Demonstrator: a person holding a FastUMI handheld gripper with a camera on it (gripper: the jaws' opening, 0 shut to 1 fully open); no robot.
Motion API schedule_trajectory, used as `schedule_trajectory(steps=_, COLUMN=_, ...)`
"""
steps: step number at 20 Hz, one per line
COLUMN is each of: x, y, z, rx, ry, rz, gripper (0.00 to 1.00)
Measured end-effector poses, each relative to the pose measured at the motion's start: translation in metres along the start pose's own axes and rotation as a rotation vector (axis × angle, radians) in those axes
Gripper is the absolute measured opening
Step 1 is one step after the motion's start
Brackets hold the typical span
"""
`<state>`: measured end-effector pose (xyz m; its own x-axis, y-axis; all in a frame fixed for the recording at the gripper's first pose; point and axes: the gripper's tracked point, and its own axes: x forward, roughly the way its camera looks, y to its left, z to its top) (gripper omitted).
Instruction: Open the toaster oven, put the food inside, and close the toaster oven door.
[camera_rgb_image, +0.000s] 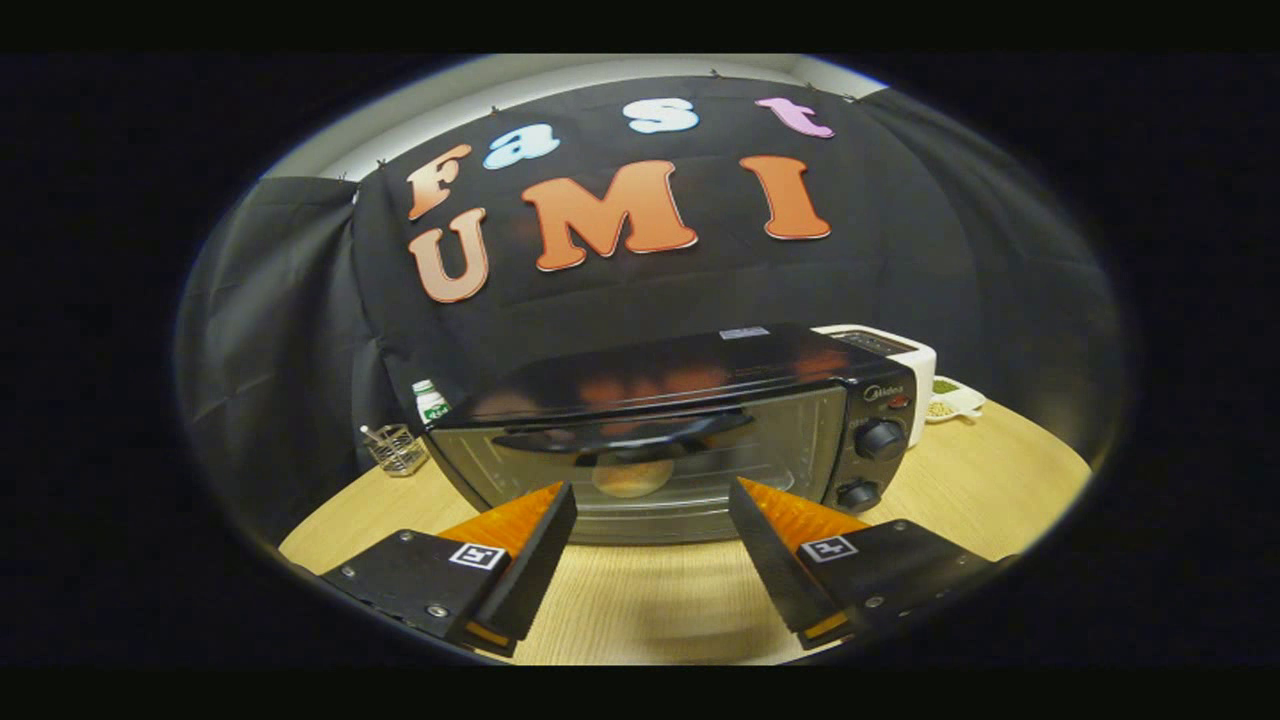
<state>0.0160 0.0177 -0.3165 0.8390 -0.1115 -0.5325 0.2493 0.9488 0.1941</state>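
Two fingers spread wide, empty, gripper (650, 500) low centre, squared to door | toaster oven (680, 430) mid-frame on wooden table (1000, 480), door shut, handle (625, 432) just beyond fingertips | food (632, 476) visible behind glass | likely task near complete.

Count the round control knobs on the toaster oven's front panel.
2. Upper black round knob sits on the black toaster oven's right panel; lower black round knob sits beneath it, beyond the open hand-held gripper.
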Motion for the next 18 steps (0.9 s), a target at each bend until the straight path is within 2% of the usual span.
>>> schedule_trajectory(steps=6, x=-0.028, y=0.010, z=0.026, rx=-0.041, ry=-0.080, rz=0.036, gripper=0.92)
schedule_trajectory(steps=10, x=-0.064, y=0.016, z=0.054, rx=-0.106, ry=-0.179, rz=0.054, gripper=0.92)
schedule_trajectory(steps=18, x=-0.140, y=0.007, z=0.102, rx=-0.134, ry=-0.383, rz=0.064, gripper=0.92)
